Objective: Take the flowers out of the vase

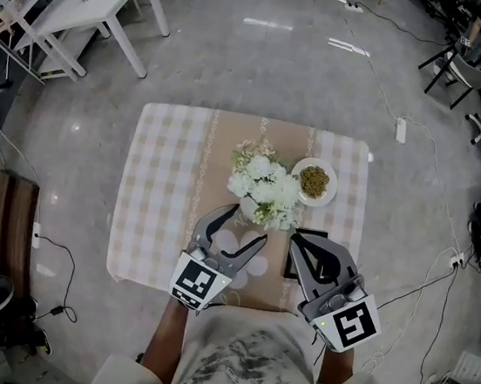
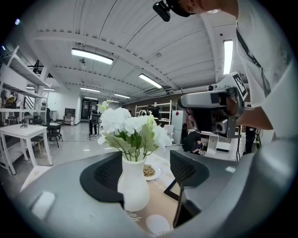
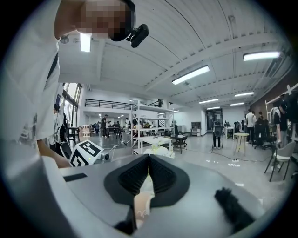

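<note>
The white flowers [image 1: 264, 181] stand in a white vase [image 2: 134, 183] near the middle of the checked tabletop [image 1: 163, 177], just beside a small plate [image 1: 314, 181]. The left gripper [image 1: 248, 222] has its jaws apart, with the vase between them and no pad pressing on it. The right gripper [image 1: 295, 239], beside it on the near side, has its jaws closed together on nothing.

Left gripper [image 1: 247, 223], right gripper [image 1: 295, 239]: grey, black-padded; white shirt [image 1: 245, 354].
</note>
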`<state>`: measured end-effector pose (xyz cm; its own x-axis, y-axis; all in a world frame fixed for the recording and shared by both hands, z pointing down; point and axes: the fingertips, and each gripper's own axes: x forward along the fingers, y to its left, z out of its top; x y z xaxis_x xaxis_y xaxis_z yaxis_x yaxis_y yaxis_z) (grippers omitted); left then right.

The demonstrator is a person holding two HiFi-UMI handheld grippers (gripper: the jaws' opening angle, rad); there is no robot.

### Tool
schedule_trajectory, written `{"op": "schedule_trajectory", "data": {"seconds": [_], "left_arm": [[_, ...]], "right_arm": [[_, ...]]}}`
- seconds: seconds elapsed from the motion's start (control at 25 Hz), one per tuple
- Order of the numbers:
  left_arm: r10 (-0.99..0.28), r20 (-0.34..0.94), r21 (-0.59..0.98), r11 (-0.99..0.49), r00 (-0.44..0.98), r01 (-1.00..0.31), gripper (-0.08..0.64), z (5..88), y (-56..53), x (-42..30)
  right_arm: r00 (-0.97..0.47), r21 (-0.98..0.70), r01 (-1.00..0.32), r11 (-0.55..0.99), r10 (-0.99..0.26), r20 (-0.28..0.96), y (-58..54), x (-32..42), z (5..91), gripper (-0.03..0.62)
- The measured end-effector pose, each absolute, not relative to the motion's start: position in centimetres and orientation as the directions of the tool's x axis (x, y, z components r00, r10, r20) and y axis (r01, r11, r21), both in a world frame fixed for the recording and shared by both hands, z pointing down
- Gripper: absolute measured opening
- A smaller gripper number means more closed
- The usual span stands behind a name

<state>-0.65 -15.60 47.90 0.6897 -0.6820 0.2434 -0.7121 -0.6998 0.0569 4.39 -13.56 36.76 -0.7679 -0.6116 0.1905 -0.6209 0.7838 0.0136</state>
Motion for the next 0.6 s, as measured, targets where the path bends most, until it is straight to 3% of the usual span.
{"op": "schedule_trajectory", "data": {"seconds": [0.6], "left_arm": [[-0.656,0.237,0.038,-0.731,0.716,-0.682,0.432,49.4,-16.1,1.0]], "right_arm": [[-0.748,-0.004,-0.647,0.763,-0.633,0.199,-13.2,5.8,37.7,0.017]]}}
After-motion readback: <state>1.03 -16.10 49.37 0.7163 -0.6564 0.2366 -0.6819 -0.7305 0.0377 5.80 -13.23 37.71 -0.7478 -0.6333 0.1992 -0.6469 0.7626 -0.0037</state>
